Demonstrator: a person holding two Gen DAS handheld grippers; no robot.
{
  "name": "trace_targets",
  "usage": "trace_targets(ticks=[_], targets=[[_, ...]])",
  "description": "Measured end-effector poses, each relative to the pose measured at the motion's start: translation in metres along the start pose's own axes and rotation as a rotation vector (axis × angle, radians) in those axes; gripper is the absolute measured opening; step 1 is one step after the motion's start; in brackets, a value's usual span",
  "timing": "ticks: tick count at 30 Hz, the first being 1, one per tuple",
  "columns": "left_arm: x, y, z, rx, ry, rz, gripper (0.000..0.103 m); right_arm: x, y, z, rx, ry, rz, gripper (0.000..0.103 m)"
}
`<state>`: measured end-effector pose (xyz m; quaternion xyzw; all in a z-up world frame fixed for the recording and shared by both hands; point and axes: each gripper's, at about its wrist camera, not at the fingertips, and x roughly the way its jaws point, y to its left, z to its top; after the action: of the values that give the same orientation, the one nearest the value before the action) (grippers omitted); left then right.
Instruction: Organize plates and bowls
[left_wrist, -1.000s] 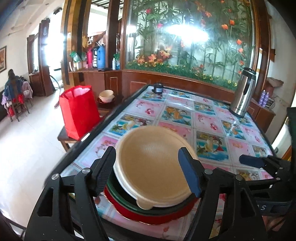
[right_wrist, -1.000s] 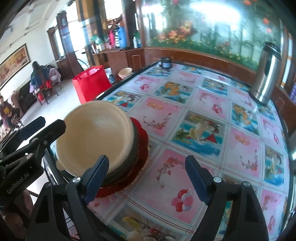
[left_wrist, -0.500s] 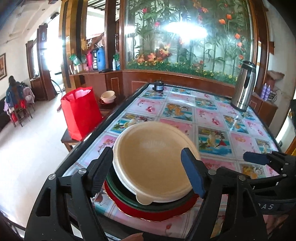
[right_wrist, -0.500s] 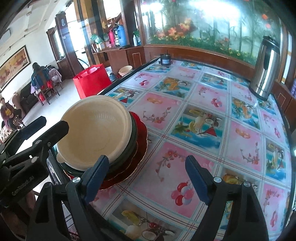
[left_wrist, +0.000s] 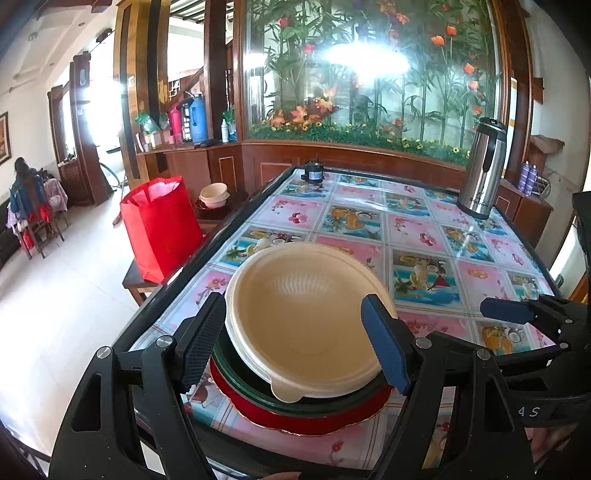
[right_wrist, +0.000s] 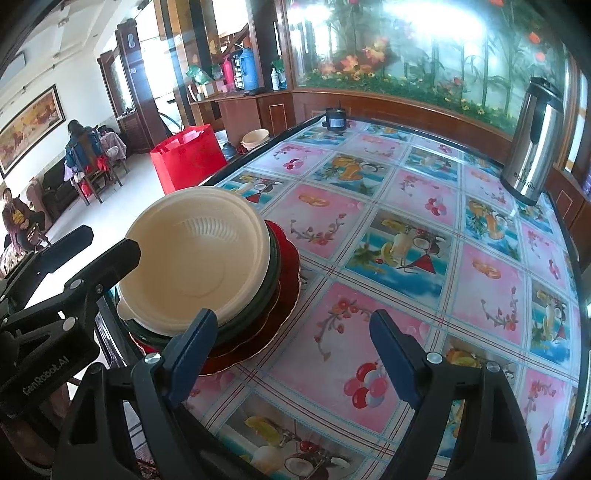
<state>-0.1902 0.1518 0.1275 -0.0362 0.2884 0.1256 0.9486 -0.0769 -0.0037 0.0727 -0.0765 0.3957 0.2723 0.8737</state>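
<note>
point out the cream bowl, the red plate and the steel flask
cream plastic bowl (left_wrist: 303, 314): left wrist view, inner bottom
red scalloped plate (right_wrist: 288, 266): right wrist view, right rim
tall steel vacuum flask (right_wrist: 532, 147): right wrist view, mid body

A table in fruit-patterned cloth bears a red plate; a steel flask; a small black motor.

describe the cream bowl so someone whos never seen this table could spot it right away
Start at the long table with the fruit-patterned cloth and go to its near left corner, where dishes are stacked. The cream bowl sits on top, above a dark green dish and a red plate; it alone is pale, with a small rim tab.
</note>
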Motion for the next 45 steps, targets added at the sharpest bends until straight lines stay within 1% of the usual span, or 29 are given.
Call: trace_targets(ticks=[8,13,45], targets=[[-0.001,-0.001,-0.0011,0.0,0.0,0.006,0.077,-0.0022,-0.0009,0.0008,-0.004,-0.006,-0.011,0.085],[-0.0008,-0.0007,-0.0015,-0.004,0.003,0.001,0.077,-0.0002,-0.0027,-0.0004,-0.003,0.006,-0.012,0.085],[-0.0024,-0.0028,-0.0023,0.002,0.005,-0.005,0.077,0.0,-0.0008,-0.0023,-0.019,0.014,-0.011,0.085]])
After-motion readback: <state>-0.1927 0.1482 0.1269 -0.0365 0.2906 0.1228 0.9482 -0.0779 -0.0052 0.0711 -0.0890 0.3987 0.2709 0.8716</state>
